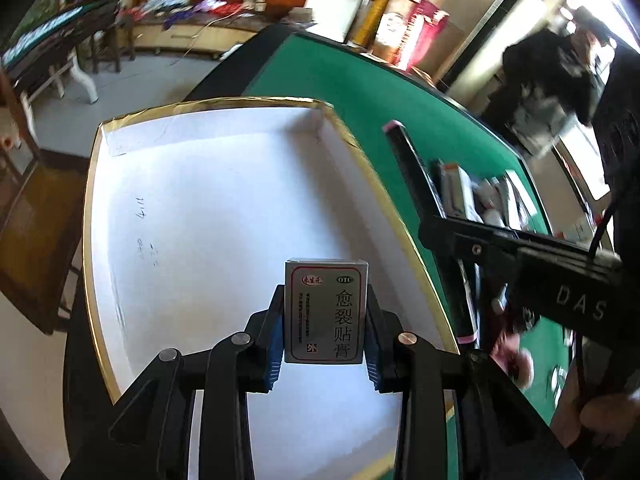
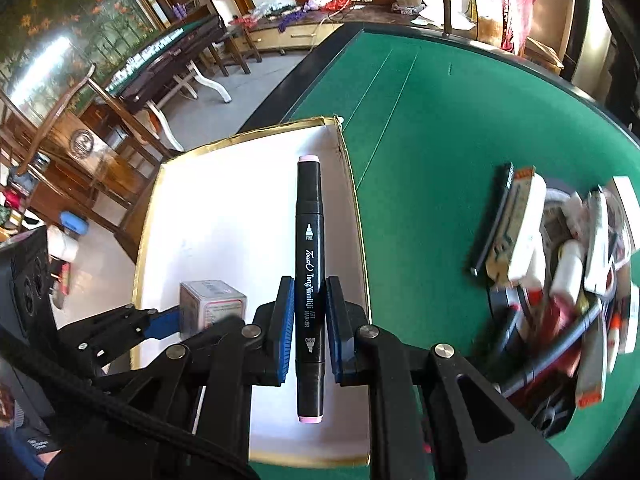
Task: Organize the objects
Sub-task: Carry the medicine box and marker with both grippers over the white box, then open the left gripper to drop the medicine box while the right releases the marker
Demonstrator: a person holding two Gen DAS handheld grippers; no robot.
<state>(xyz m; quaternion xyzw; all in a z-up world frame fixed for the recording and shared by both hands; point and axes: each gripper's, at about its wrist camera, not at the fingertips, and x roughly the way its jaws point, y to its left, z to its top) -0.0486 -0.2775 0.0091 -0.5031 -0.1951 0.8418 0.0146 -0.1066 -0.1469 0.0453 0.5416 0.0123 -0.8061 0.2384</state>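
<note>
Over the white tray (image 1: 200, 200) with its gold rim, left wrist view: left gripper (image 1: 325, 326) has its blue-padded fingers (image 1: 276, 340) pinching a small grey medicine box (image 1: 325, 312), label facing the camera, held upright above the bare tray floor, not yet set down. Tray sits on the green tabletop (image 1: 360, 92). Right gripper (image 1: 520, 248) crosses in from the right edge, carrying a black marker (image 1: 408, 168) near the tray's right rim; its fingers are hidden here behind the body. Beyond it a blurred pile of items (image 1: 488, 196), contents unreadable; a person at top right is blurred too. Right wrist view: right gripper (image 2: 307, 320) fingers (image 2: 282, 328) pinching the black marker (image 2: 310, 280) around its middle, pink caps at both ends, marker hanging over the tray's (image 2: 224, 220) right part. Medicine box (image 2: 212, 304) and left gripper (image 2: 168, 320) show at lower left, also over the tray. Messy heap of items (image 2: 568, 264) lies well apart on the green tabletop (image 2: 420, 140), motion-blurred, hard to count. Judged progress: early, tray looks empty, two items in hand about to go in, heap left to sort. Tray's near corners cut off by the grippers.
</note>
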